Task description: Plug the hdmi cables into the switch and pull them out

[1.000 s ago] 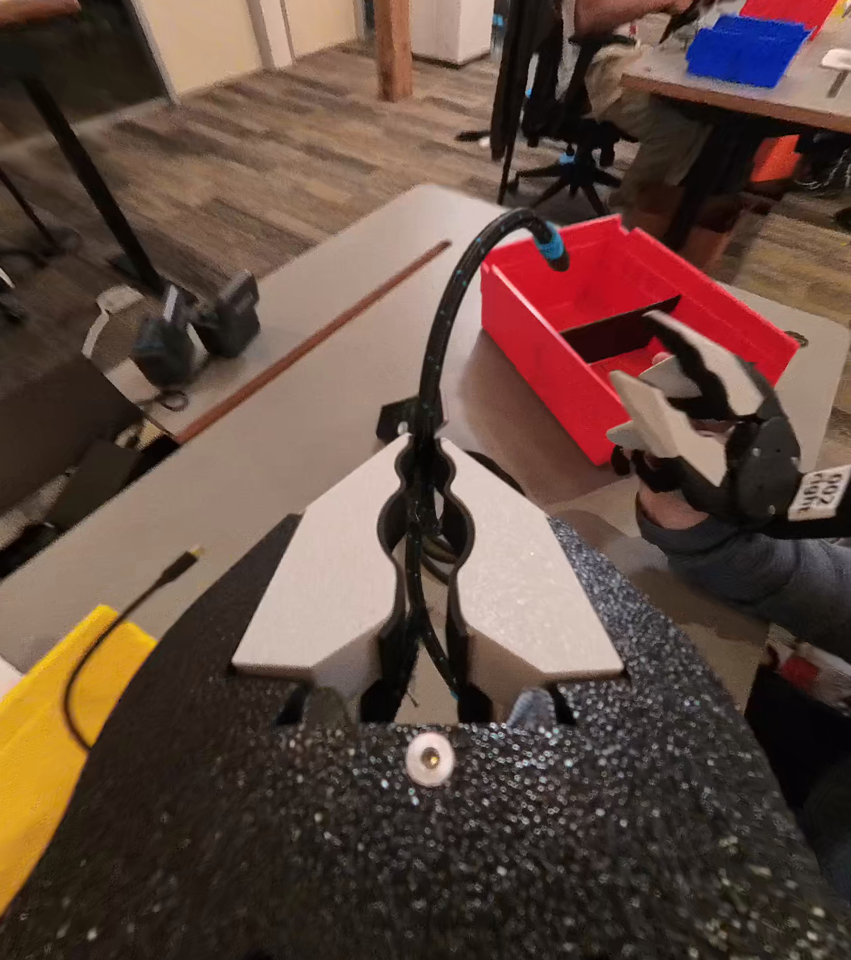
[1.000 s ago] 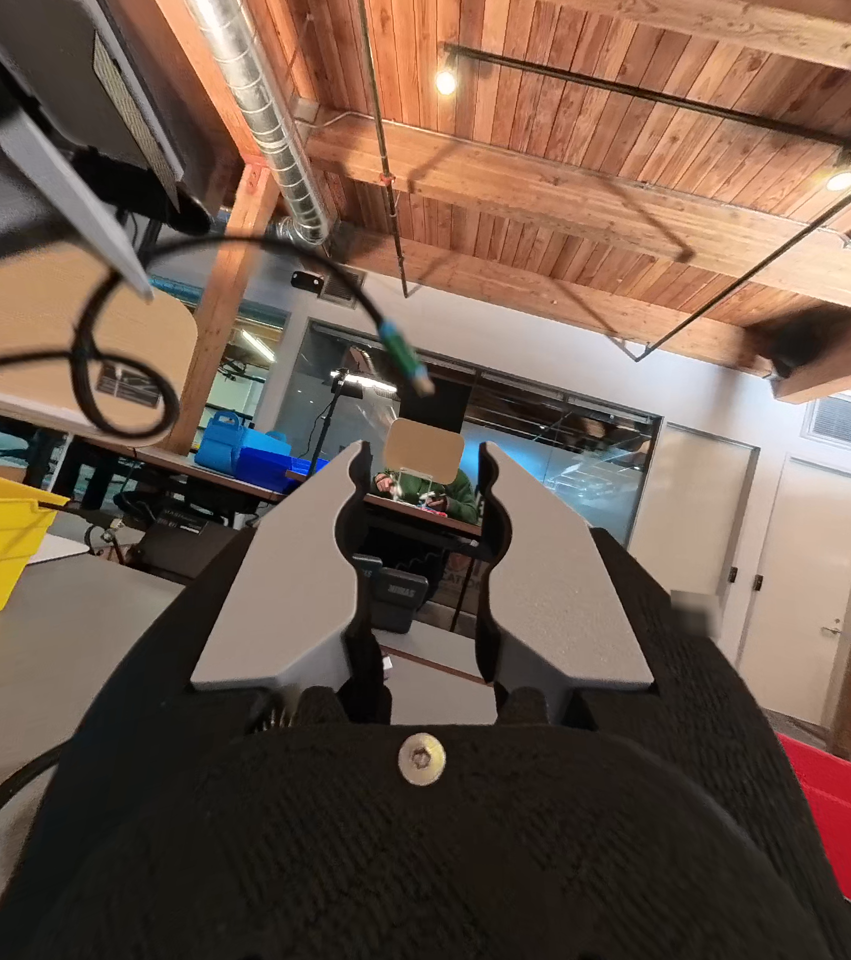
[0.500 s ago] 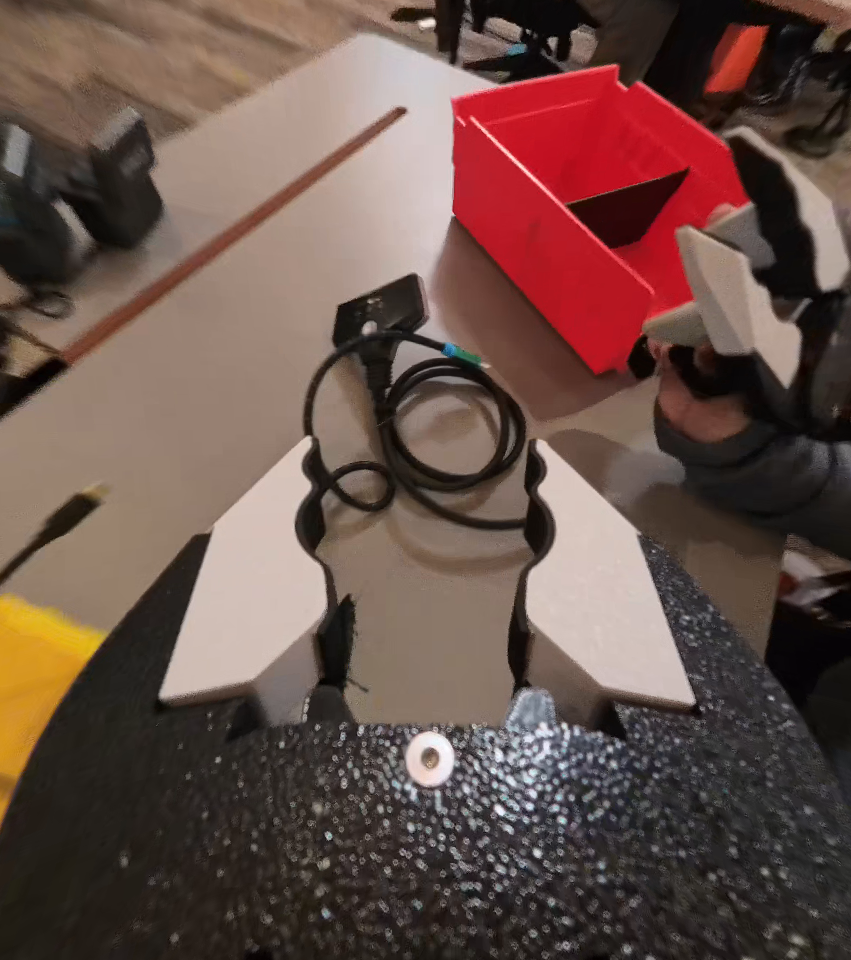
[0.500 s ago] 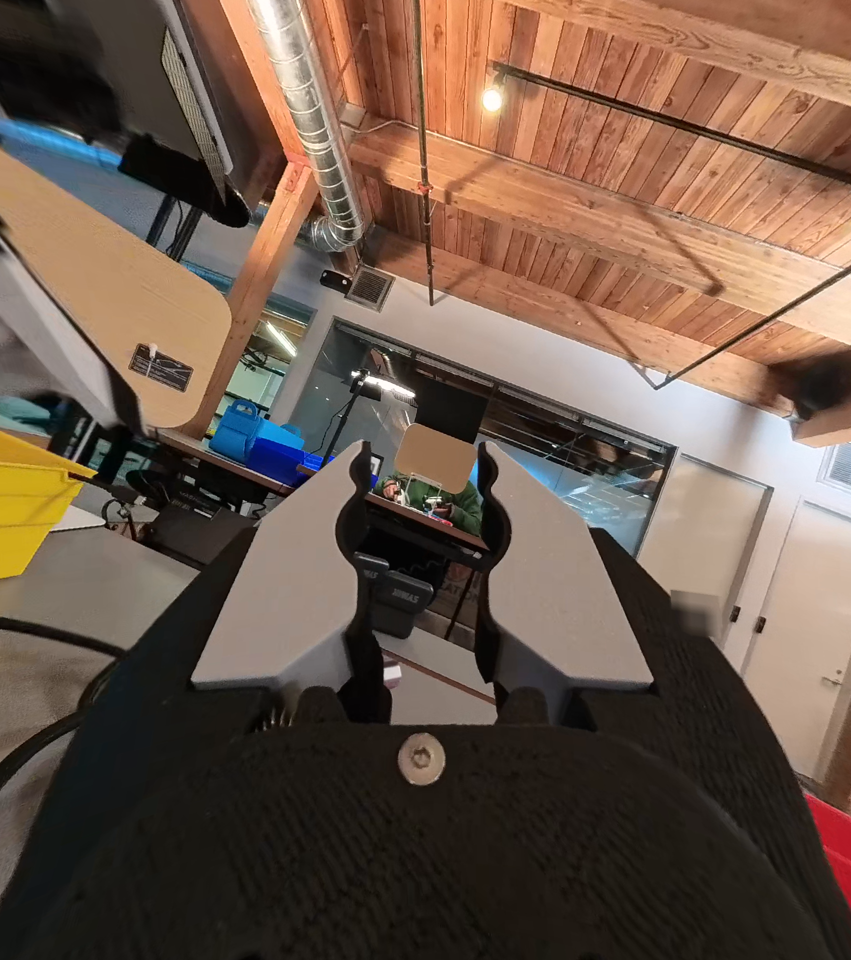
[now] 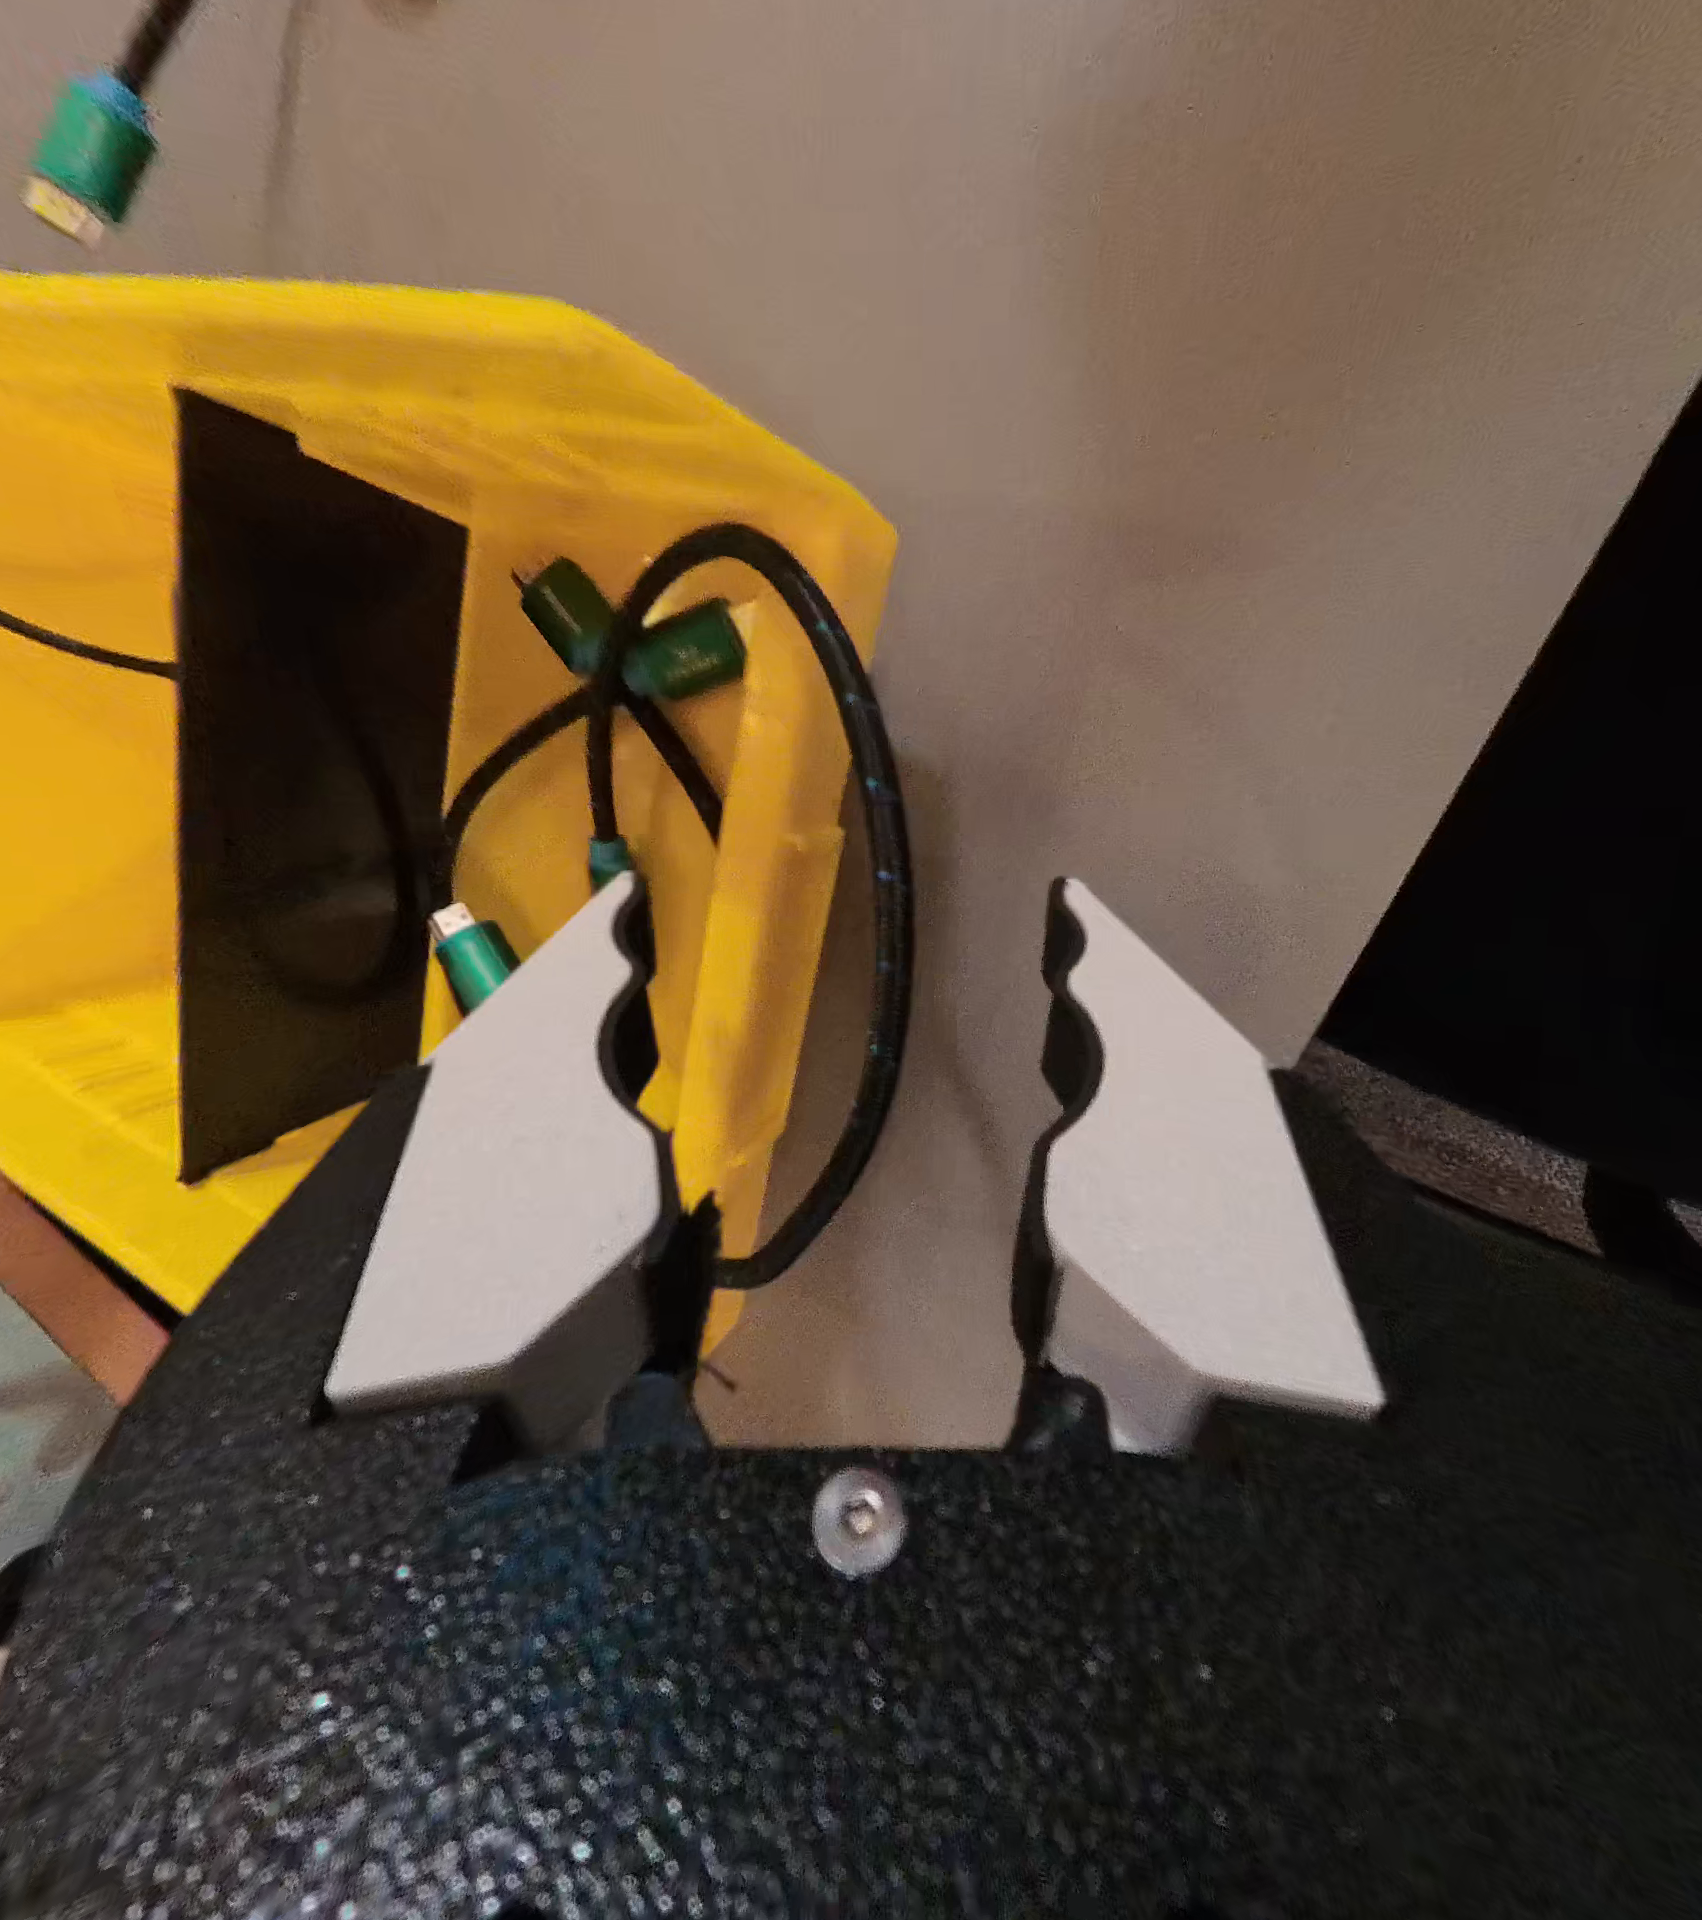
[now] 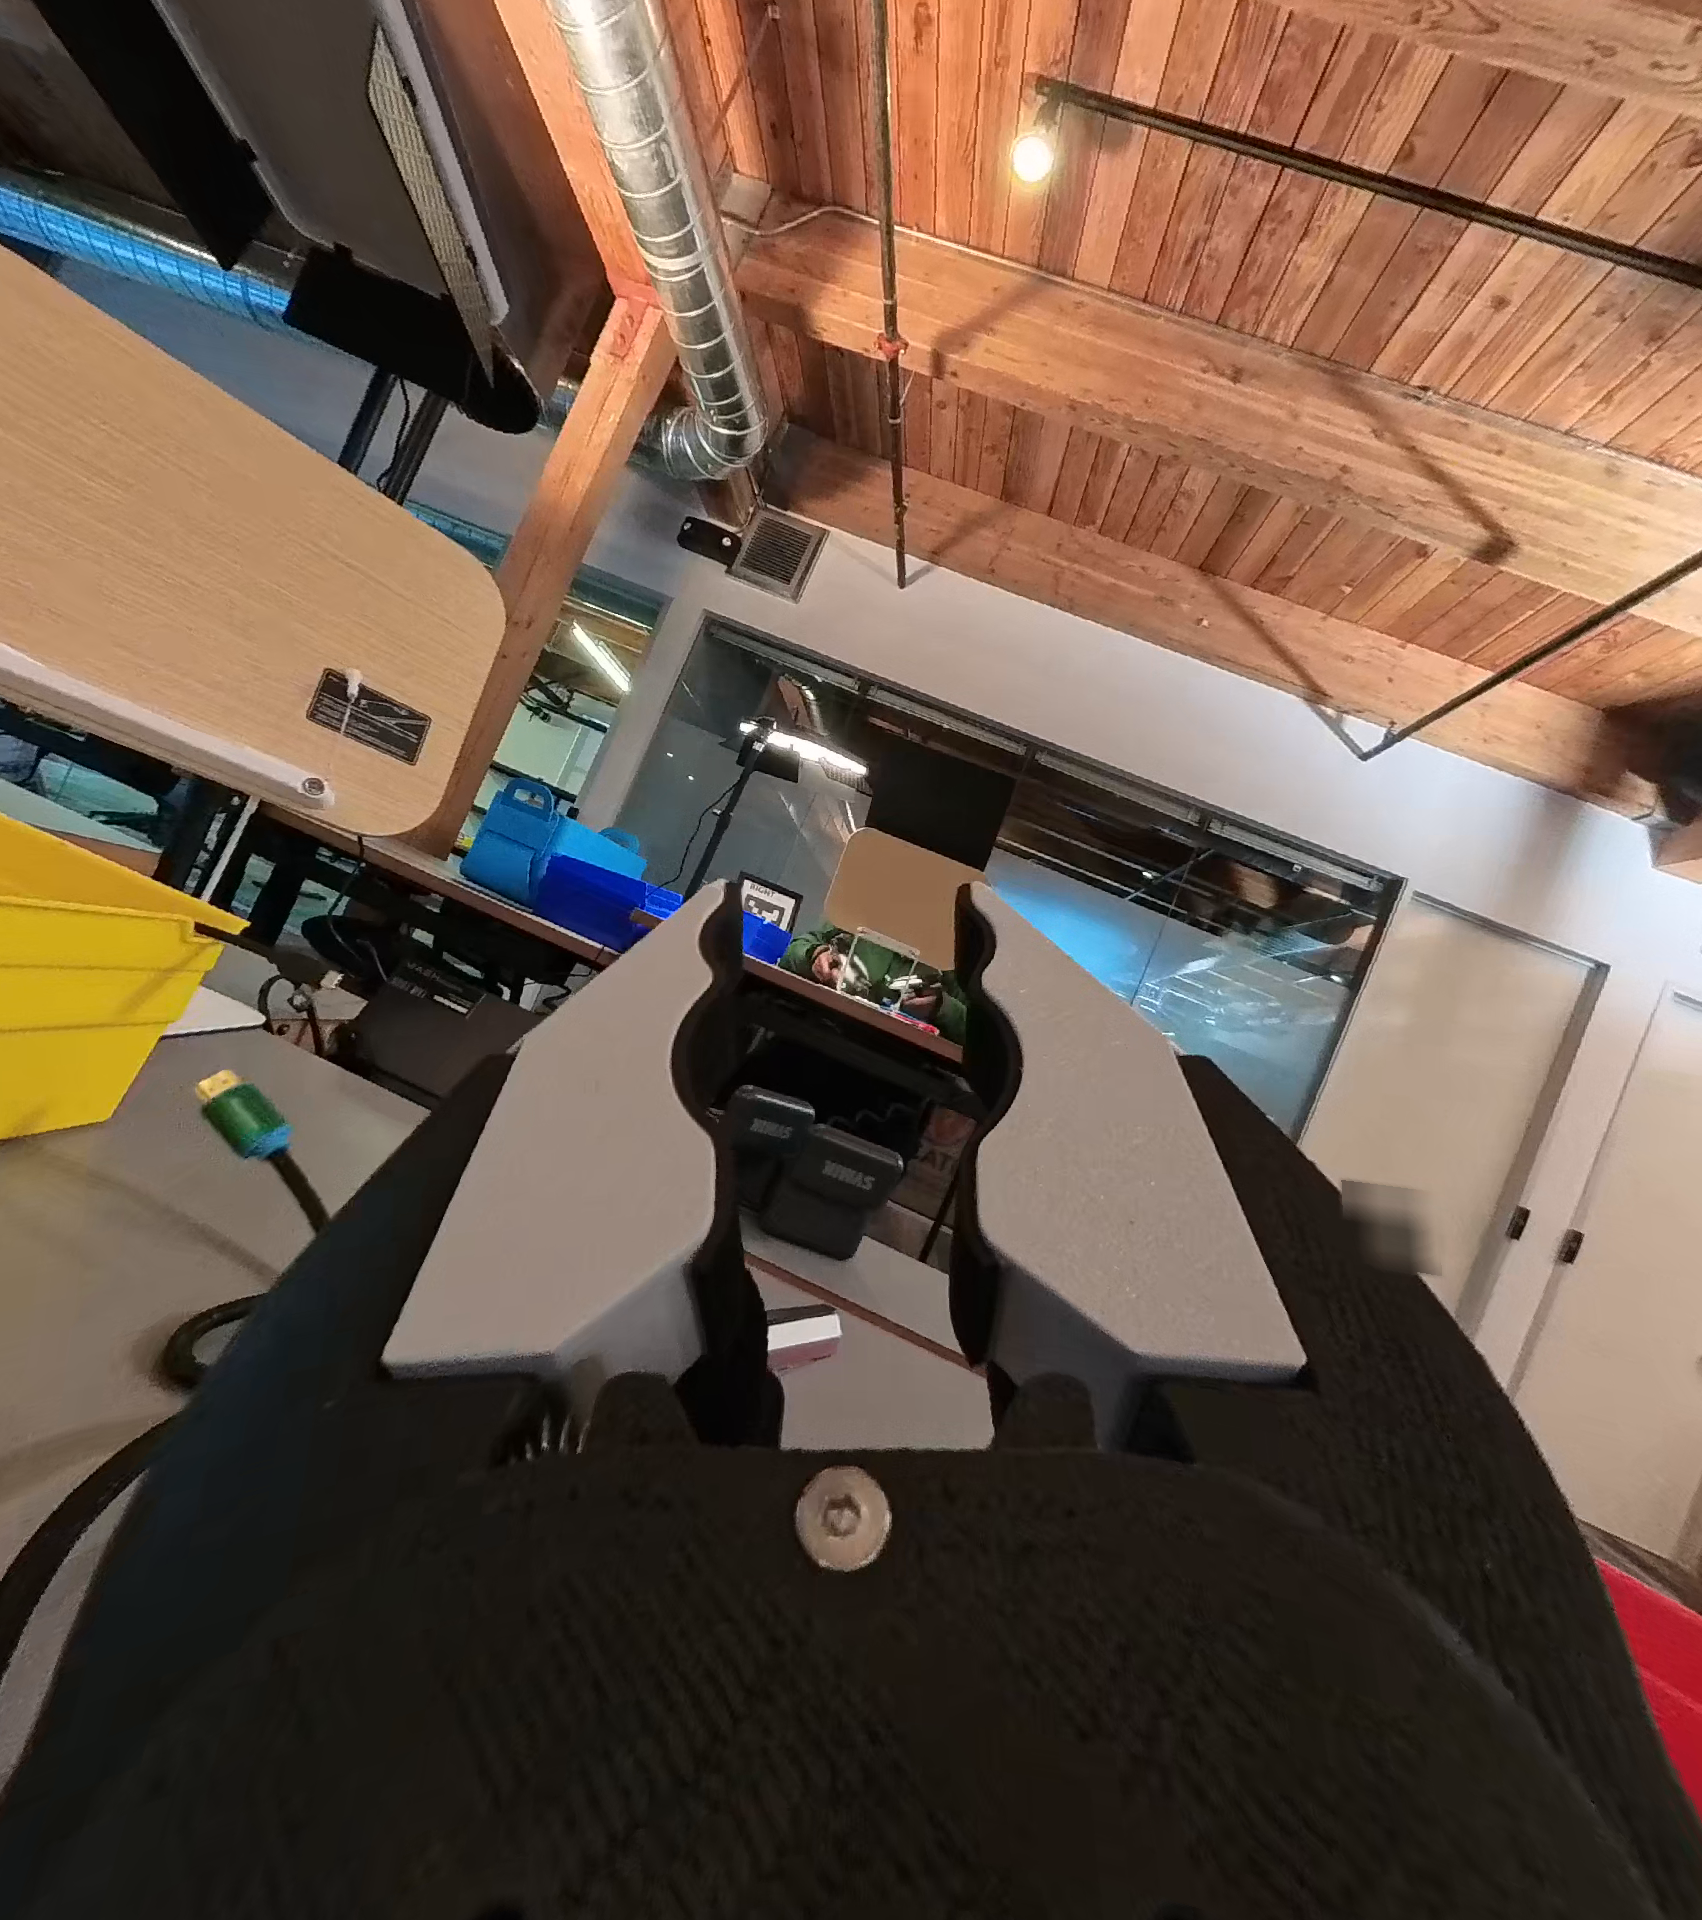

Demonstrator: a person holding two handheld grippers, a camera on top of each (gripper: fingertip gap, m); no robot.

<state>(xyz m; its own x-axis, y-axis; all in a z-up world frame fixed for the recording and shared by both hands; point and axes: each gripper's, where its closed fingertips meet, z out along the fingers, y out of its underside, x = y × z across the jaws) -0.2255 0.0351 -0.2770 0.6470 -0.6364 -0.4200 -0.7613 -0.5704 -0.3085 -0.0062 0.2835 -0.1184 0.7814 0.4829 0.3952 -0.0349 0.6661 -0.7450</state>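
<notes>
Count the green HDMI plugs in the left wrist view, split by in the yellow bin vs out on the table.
In the yellow bin: 3 green HDMI plugs
On the grey table: 1 green HDMI plug
Total: 4
A teal bit by the left gripper may be a fourth bin plug; unclear.

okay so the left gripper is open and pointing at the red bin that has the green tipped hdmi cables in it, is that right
Not quite: the bin is yellow, not red. The left wrist view shows the left gripper open, its jaws wide apart and empty, pointing at the yellow bin, which has green-tipped HDMI cables lying in it.
</notes>
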